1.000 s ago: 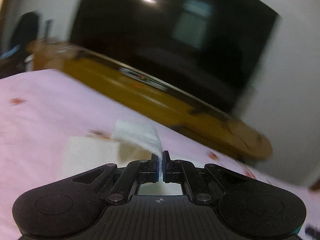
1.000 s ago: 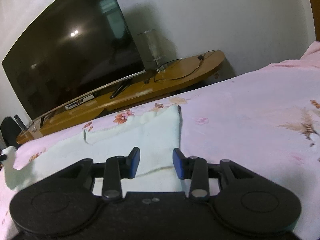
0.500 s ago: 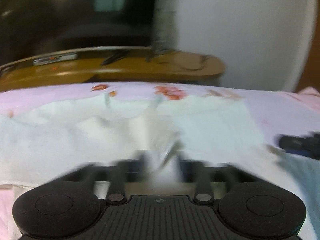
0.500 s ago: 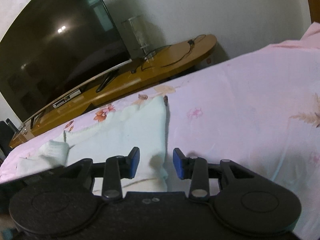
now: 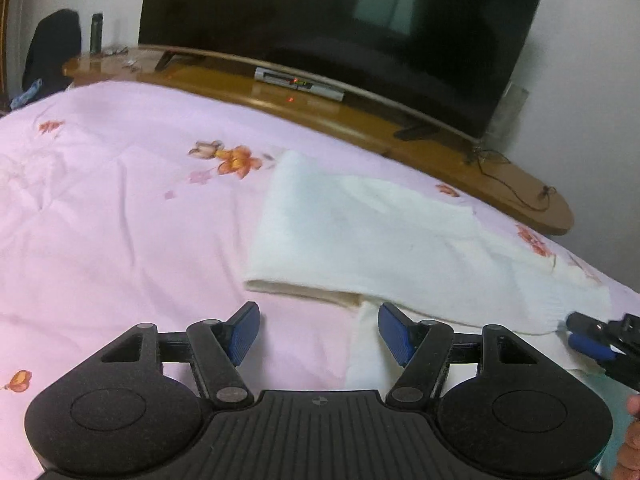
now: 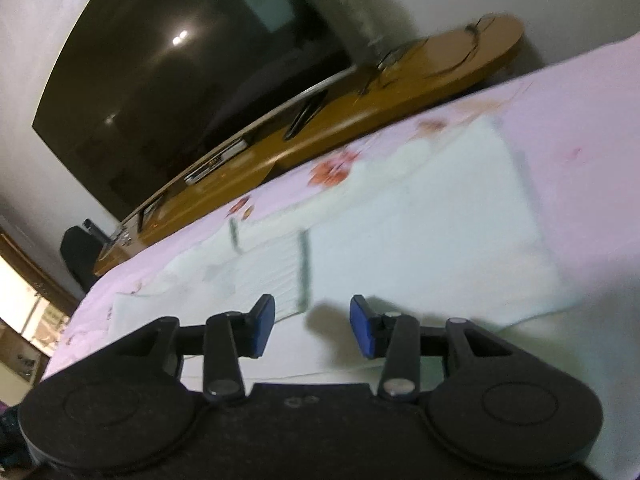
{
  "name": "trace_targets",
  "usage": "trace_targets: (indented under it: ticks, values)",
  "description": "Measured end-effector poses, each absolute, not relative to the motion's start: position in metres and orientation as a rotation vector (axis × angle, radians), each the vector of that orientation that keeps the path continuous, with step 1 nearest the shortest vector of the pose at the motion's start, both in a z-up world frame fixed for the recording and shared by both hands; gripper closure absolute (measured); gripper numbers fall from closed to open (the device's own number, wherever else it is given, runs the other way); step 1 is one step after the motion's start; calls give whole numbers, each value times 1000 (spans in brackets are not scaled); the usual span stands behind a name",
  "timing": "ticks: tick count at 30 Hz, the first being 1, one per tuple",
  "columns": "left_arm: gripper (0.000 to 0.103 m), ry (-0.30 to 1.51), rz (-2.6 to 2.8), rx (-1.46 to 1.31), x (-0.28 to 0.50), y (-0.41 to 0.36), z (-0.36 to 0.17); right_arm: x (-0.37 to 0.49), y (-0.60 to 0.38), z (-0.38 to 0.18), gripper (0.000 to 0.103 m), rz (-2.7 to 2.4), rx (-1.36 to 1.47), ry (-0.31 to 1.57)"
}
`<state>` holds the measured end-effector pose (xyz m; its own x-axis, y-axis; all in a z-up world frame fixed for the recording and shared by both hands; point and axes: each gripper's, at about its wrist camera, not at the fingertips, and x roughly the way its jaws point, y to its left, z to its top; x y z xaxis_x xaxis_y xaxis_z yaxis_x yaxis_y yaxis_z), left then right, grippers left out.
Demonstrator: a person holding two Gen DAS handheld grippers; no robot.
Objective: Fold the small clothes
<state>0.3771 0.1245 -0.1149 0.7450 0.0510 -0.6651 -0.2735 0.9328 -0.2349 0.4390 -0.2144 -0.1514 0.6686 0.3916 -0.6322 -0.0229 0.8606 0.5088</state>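
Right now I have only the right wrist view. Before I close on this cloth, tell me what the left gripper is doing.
Observer: The left gripper is open and empty, with its jaws apart just short of the white garment's folded near edge.
Operator: Say where my right gripper sits from that side.
Observer: In the left wrist view the right gripper has its tips at the garment's ribbed end, at the far right. I cannot tell whether they touch it.
Operator: Describe the garment's far left end.
Observer: It ends in a straight edge lying flat on the pink bedspread, beside an orange flower print.
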Motion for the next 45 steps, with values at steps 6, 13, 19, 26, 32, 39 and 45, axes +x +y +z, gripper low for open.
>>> trace_targets:
  ticks: [6, 13, 19, 26, 32, 39, 45]
  values:
    - [37, 736, 152, -388, 386, 129, -124, 453, -184, -152, 85, 266, 400, 767]
    - [37, 731, 165, -398, 409, 120, -130, 438, -174, -109, 95, 308, 311, 601]
    - [37, 743, 175, -367, 423, 116, -132, 429, -200, -83, 95, 274, 280, 545]
    - [37, 767, 165, -270, 425, 108, -128, 428, -250, -88, 95, 156, 297, 581]
    - [37, 774, 149, -290, 425, 115, -127, 409, -266, -93, 95, 136, 304, 593]
    - [38, 786, 111, -233, 424, 115, -127, 401, -288, -97, 96, 73, 359, 593]
    - [39, 795, 86, -198, 423, 114, -127, 397, -297, -111, 97, 52, 342, 650]
